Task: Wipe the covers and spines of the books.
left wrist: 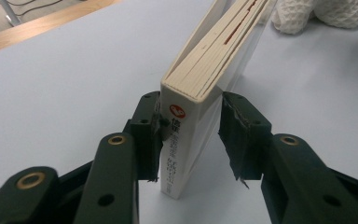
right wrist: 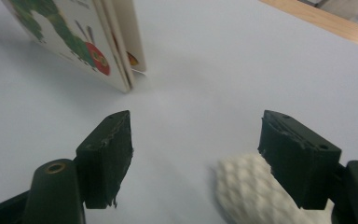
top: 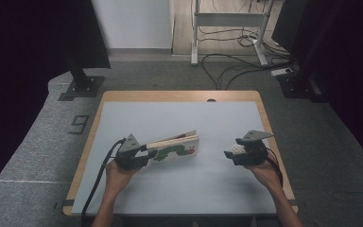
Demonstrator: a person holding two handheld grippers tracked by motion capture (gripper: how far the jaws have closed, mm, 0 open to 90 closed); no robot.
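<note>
Left gripper (top: 144,152) clamped on spine of thick white caterpillar-cover board book (top: 175,147) — book propped on edge on pale grey table mat (top: 179,184). Right gripper (top: 229,153) jaws apart, white foam net sleeve (right wrist: 254,196) just beside one jaw. Likely mid-standing or opening the book — next needs right jaws on a cover edge.

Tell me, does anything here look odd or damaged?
Yes. The picture book stands on edge, spine between the left gripper jaws, its pages fanning apart. The black pads look ragged and torn. A white foam net lies by the open right gripper.
</note>
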